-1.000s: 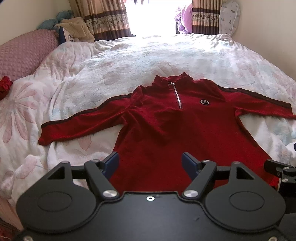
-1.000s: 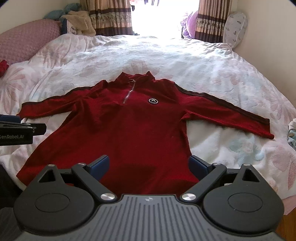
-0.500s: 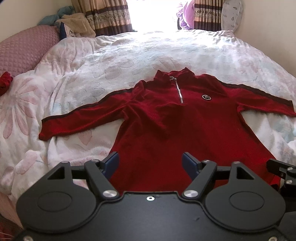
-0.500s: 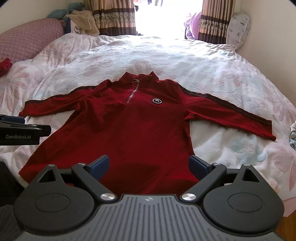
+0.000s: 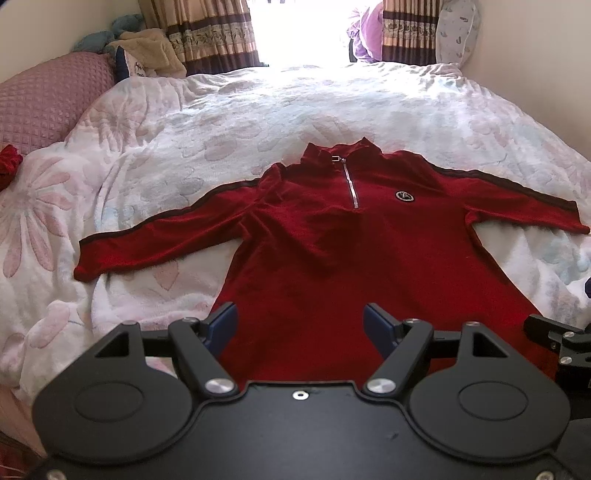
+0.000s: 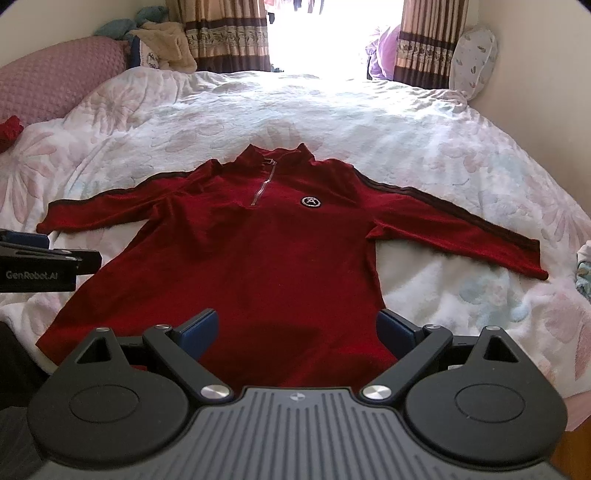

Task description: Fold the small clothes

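The red top (image 5: 332, 258) is lying face up and spread flat on the flowered quilt (image 5: 229, 122), collar pointing toward the bright window (image 5: 306, 29), zipper (image 5: 351, 184) running down from the neck and a round badge (image 5: 404, 195) sitting on the chest. Both sleeves are stretching out sideways, each with a dark stripe along its upper edge; the left sleeve (image 5: 155, 240) is ending well short of the pink pillow (image 5: 48, 99), and the right sleeve (image 6: 461, 232) is reaching toward the quilt's edge on your right. You are holding your left gripper (image 5: 299, 325) over the lower hem, jaws spread wide with the blue pads (image 5: 221, 325) apart and gripping nothing; whether the tips are brushing the fabric is not clear. Your right gripper (image 6: 297, 328) is hovering over the same hem, a bit further right, jaws likewise spread wide and holding nothing. Each tool is showing at the edge of the other's camera, so the two are sitting side by side and close. The hem's left corner (image 6: 48, 339) is lying near the bed's near edge. Bare quilt is lying open beyond the collar and above both sleeves. Curtains (image 6: 221, 33) are hanging on both sides of the window, a beige blanket (image 6: 170, 40) is bunching by the pink pillow, a pale patterned pillow (image 6: 472, 59) is leaning in the far right corner, and a small red cloth (image 5: 9, 164) is sitting at the far left.
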